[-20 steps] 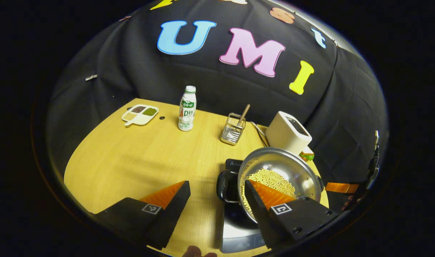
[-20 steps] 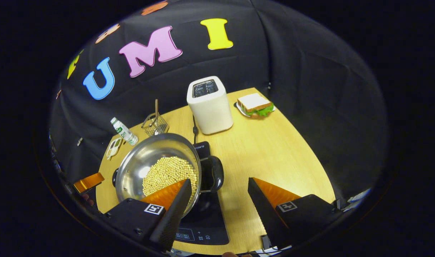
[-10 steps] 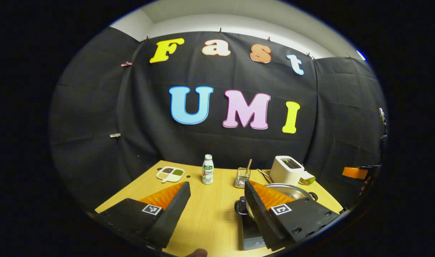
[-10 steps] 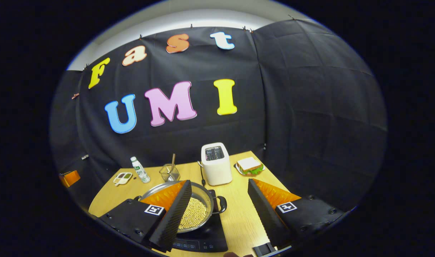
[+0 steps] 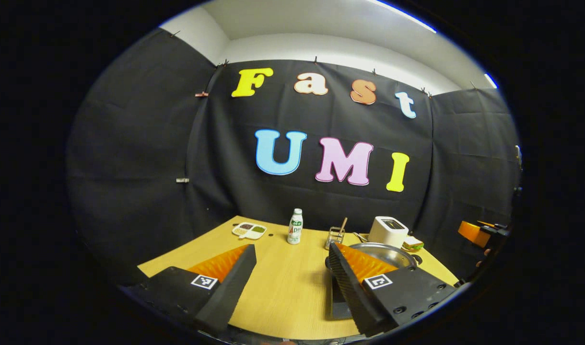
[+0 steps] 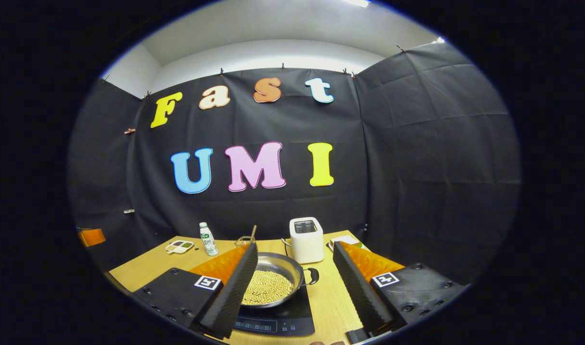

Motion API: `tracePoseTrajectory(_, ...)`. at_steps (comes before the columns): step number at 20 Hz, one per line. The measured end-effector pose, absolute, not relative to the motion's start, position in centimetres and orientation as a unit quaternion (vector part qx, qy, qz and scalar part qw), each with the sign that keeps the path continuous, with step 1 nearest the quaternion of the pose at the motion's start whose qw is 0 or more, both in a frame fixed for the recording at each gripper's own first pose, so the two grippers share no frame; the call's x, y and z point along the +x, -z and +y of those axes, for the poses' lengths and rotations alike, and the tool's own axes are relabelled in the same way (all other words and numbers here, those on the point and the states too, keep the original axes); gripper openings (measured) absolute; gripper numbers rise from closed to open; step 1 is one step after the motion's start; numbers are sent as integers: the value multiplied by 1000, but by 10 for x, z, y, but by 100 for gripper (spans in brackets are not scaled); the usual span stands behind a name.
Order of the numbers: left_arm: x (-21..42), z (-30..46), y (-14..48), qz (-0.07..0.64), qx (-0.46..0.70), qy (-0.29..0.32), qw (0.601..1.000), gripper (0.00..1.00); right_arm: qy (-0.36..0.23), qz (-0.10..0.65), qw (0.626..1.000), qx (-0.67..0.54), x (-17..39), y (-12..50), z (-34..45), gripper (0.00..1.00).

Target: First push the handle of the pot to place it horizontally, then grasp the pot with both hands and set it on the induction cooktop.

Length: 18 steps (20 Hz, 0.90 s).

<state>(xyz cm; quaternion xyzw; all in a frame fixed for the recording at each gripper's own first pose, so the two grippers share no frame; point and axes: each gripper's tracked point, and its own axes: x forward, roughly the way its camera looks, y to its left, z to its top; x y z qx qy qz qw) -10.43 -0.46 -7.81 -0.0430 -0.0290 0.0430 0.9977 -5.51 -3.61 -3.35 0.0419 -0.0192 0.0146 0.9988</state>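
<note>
The steel pot (image 6: pixel 273 280), part-filled with pale beans, sits on the black induction cooktop (image 6: pixel 278 320); its black side handle (image 6: pixel 312 276) points right. My right gripper (image 6: pixel 295 247) is open, held back from the pot and above it, with nothing between its fingers. In the left gripper view the pot (image 5: pixel 388 254) and the cooktop (image 5: pixel 337 306) lie low on the right, partly hidden behind one finger. My left gripper (image 5: pixel 291 249) is open and holds nothing. The right gripper (image 5: pixel 472 232) shows at the far right, the left gripper (image 6: pixel 92 236) at the far left.
Along the back of the wooden table (image 5: pixel 283 287) stand a divided snack tray (image 5: pixel 249 230), a small bottle (image 5: pixel 295 226), a wire basket (image 5: pixel 335 235) with a stick, a white toaster (image 6: pixel 306 239) and a sandwich (image 5: pixel 411 244) on a plate.
Both grippers have drawn back from the pot and tilted up, so the wall and ceiling now show. The pot stays on the cooktop. Both grippers remain open.
</note>
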Motion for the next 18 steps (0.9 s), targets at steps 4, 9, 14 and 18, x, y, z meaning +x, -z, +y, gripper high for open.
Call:
tracePoseTrajectory(4, -119, -5, 71, -32, -15, -44, 998, 95, -16, -15, 999, 31, -63, 39, -38, 98)
tracePoseTrajectory(9, -116, -24, 67, -33, -18, -39, 999, 93, -14, -9, 999, 36, -66, 37, -39, 98)
tracePoseTrajectory(14, -116, -30, 79, -10, 2, -32, 999, 95, -31, -4, 999, 43, -60, 39, -29, 98)
tracePoseTrajectory(18, -117, -26, 83, 5, -12, -36, 999, 97, -47, -10, 998, 40, -56, 36, -14, 98)
